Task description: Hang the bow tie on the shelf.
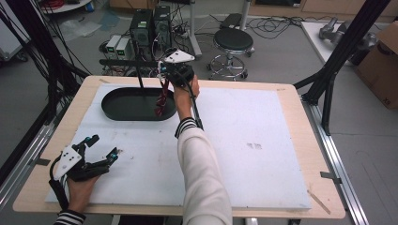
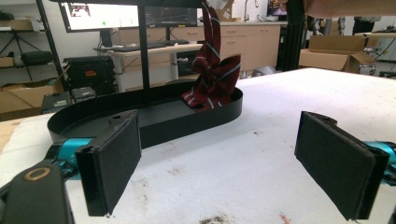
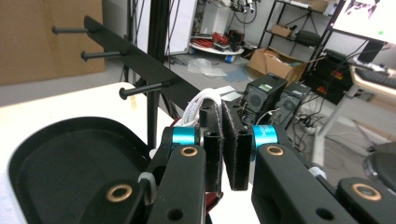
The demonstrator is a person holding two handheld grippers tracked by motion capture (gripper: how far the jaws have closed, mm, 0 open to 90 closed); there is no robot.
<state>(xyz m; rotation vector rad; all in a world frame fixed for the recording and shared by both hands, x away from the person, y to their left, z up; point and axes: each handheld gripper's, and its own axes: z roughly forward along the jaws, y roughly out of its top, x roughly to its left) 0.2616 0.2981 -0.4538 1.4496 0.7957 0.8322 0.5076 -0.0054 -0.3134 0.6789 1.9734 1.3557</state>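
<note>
A: Where does the striped necktie (image 1: pixel 162 96) hang against the right hand-held gripper (image 1: pixel 170 69)?

B: Straight down from it, above the far left of the worktop (image 1: pixel 291 140). Clenched on a white loop (image 3: pixel 200 103) at the tie's top, seen poking up between the nearly closed pads in the right gripper view.

A: And the tie's look?

B: Dark red with thin pale diagonal stripes, limp, crumpled into folds at the bottom in the left gripper view.

A: Resting in anything?

B: Lower end down inside the black oval tray (image 1: pixel 117 105), near its right end, touching the tray floor. Rest of the tray bare apart from a black upright post (image 1: pixel 139 70) rising from it, topped by a crossbar with pegs (image 3: pixel 140 89) in the right gripper view.

A: The left hand-held gripper (image 1: pixel 99 146)?

B: Released, pads (image 2: pixel 112 161) wide apart, low over the near left of the white sheet (image 1: pixel 244 154), well apart from tray and tie, aimed toward them.
</note>
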